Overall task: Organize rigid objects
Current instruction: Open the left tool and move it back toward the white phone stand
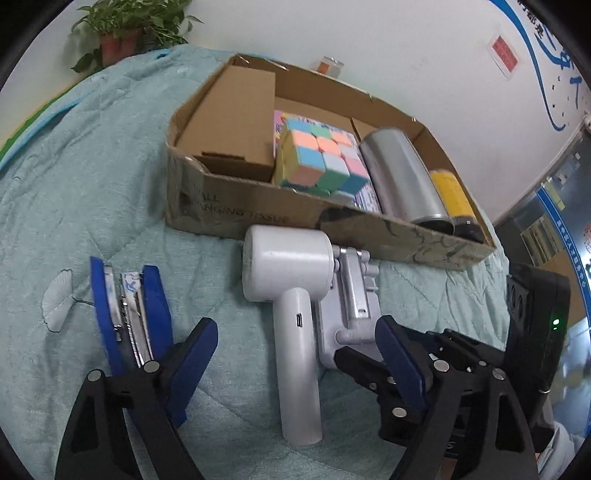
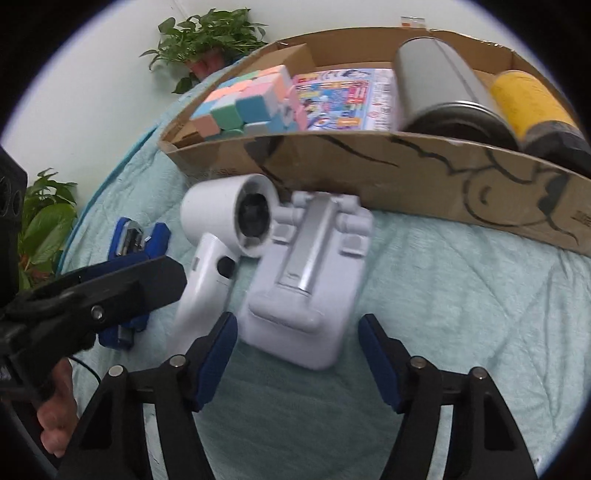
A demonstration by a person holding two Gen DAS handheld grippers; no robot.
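Note:
A white hair dryer (image 1: 291,295) lies on the teal quilt just in front of a cardboard box (image 1: 258,206), with a grey plastic stand (image 1: 351,299) against its right side. A blue stapler (image 1: 127,317) lies to the left. My left gripper (image 1: 295,339) is open, its jaws on either side of the dryer's handle. In the right wrist view the dryer (image 2: 221,236), the stand (image 2: 310,280) and the stapler (image 2: 136,240) show again. My right gripper (image 2: 297,332) is open, its jaws just short of the stand's near end.
The box (image 2: 406,173) holds a pastel cube (image 1: 321,158), a brown carton (image 1: 236,118), a colourful packet (image 2: 343,99), a steel tumbler (image 1: 402,177) and a yellow can (image 1: 452,192). Potted plants (image 1: 129,29) stand at the quilt's far edge against the wall. The other gripper (image 2: 110,288) is at left.

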